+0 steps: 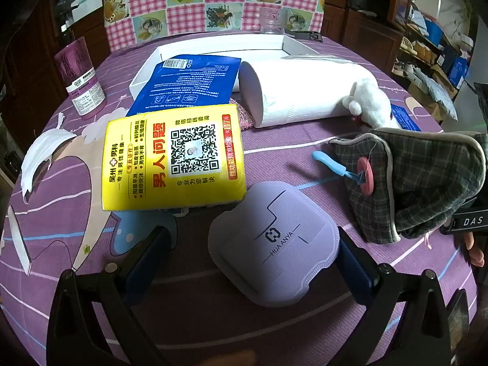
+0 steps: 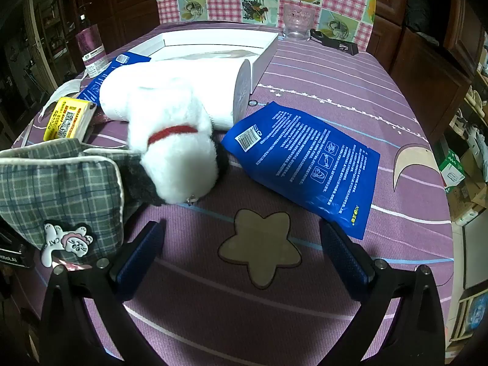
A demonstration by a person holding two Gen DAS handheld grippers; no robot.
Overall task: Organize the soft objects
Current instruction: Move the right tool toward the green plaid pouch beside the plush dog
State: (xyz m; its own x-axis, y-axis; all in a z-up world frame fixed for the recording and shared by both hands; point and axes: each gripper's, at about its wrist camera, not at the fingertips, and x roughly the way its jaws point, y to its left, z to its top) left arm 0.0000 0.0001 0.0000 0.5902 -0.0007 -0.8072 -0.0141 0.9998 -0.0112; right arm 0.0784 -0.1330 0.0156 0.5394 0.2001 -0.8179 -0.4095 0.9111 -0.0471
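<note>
My left gripper (image 1: 250,241) is open, its fingers on either side of a lilac silicone pad (image 1: 273,244) marked HUA ANYA that lies flat on the purple tablecloth. A yellow tissue pack (image 1: 174,158) lies just beyond it. A grey plaid pouch (image 1: 421,180) with a pink button sits at the right; it also shows at the left of the right wrist view (image 2: 61,189). My right gripper (image 2: 242,235) is open and empty over a star print. A white plush toy (image 2: 174,140) with a red collar lies ahead of it, against a white paper roll (image 2: 189,88).
A blue sachet (image 2: 308,164) lies right of the plush; another (image 1: 189,82) leans on a white shallow box (image 1: 213,45) at the back. A purple canister (image 1: 82,79), a white face mask (image 1: 42,155) and a glass (image 2: 297,21) stand around the table (image 2: 350,91) edges.
</note>
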